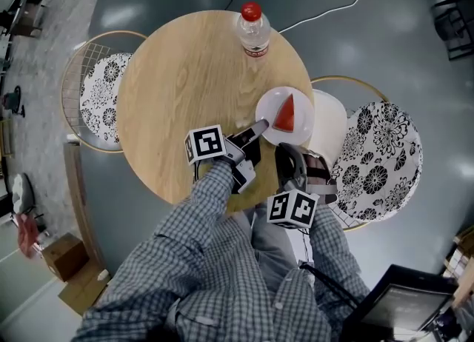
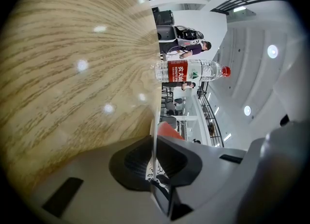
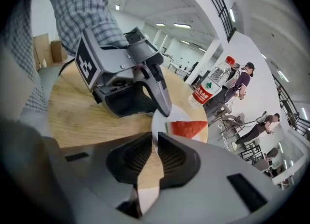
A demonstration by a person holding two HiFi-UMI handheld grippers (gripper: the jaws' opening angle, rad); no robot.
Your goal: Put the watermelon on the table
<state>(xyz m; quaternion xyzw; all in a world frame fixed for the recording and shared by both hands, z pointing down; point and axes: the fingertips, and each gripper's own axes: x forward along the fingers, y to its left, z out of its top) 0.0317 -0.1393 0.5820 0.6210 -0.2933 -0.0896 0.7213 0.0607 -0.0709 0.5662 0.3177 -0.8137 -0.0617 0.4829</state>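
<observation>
Two hand-held grippers meet at a round wooden table (image 1: 178,74), seen from above. At far left, a wire-framed chair (image 1: 77,74) with a black-and-white floral cushion stands against the table's edge. The left gripper (image 2: 154,143), reaching out from a checked sleeve (image 1: 211,207), has its jaws clamped on the near rim of a white plate (image 1: 268,107). Its marker cube (image 1: 205,144) shows a black square code on white.

Near the table's far edge stands a clear water bottle (image 1: 253,31) with a red cap. Its red label carries the white characters 农夫山泉 and a green-and-white emblem. The watermelon (image 1: 285,115), a red wedge with a thin green rind, lies on the plate, which sits at the table's right edge, well apart from the bottle.

The right gripper (image 3: 153,140) hangs just off the table's near edge, close to the plate but not touching it. Its jaws are drawn together with nothing between them. At far right stands a second chair (image 1: 378,159) with the same floral cushion.
</observation>
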